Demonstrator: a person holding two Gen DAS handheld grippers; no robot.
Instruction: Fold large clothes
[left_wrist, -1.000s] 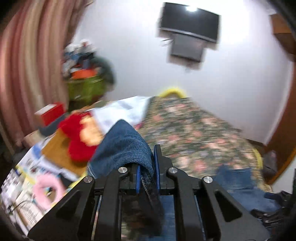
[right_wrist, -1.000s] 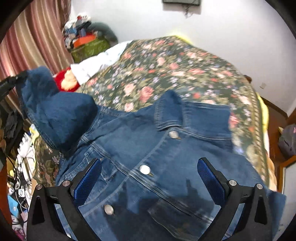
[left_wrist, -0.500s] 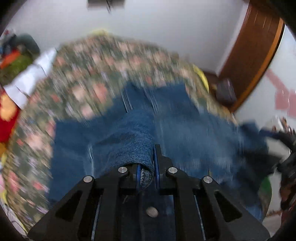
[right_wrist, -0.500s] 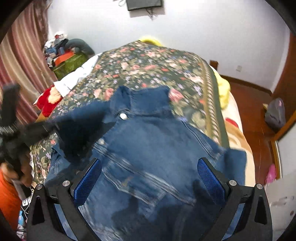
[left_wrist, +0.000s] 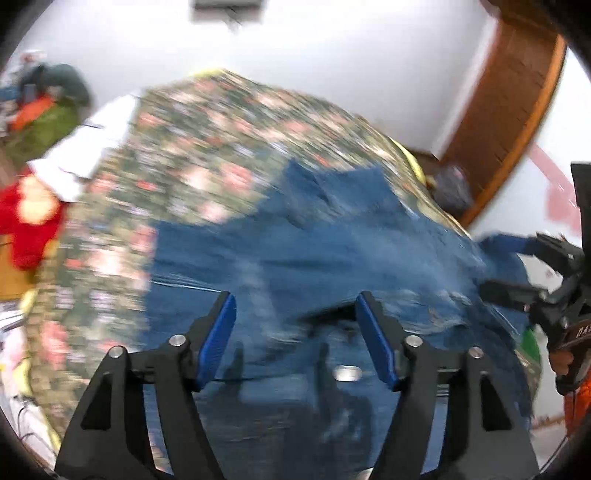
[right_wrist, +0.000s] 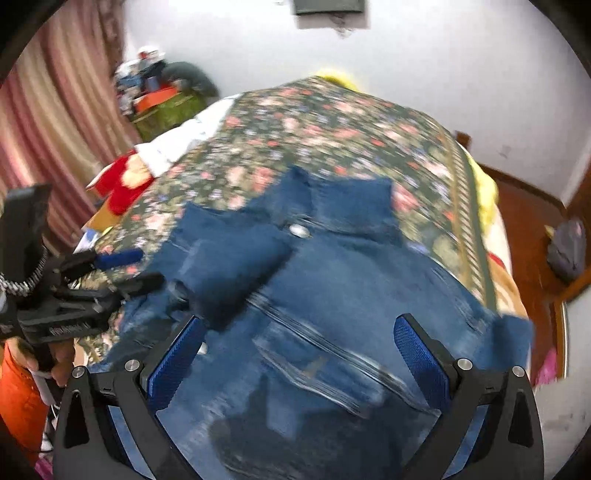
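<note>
My left tongs (left_wrist: 295, 325) had just been opening, and nothing sat between their pads; they stood released above the denim jacket (right_wrist: 332, 295). The jacket lay front-up on the floral bed cover (right_wrist: 332, 129), collar (right_wrist: 347, 203) toward the far wall. The left sleeve (right_wrist: 229, 266) lay folded across the chest, touching the front panel, so I judged the first sleeve fold done. My right tongs (right_wrist: 299, 354) were also released, hovering over the lower front with no cloth between the pads. The right sleeve (right_wrist: 513, 332) remained spread toward the bed edge. I judged that this sleeve and the body folds were left to do.
</note>
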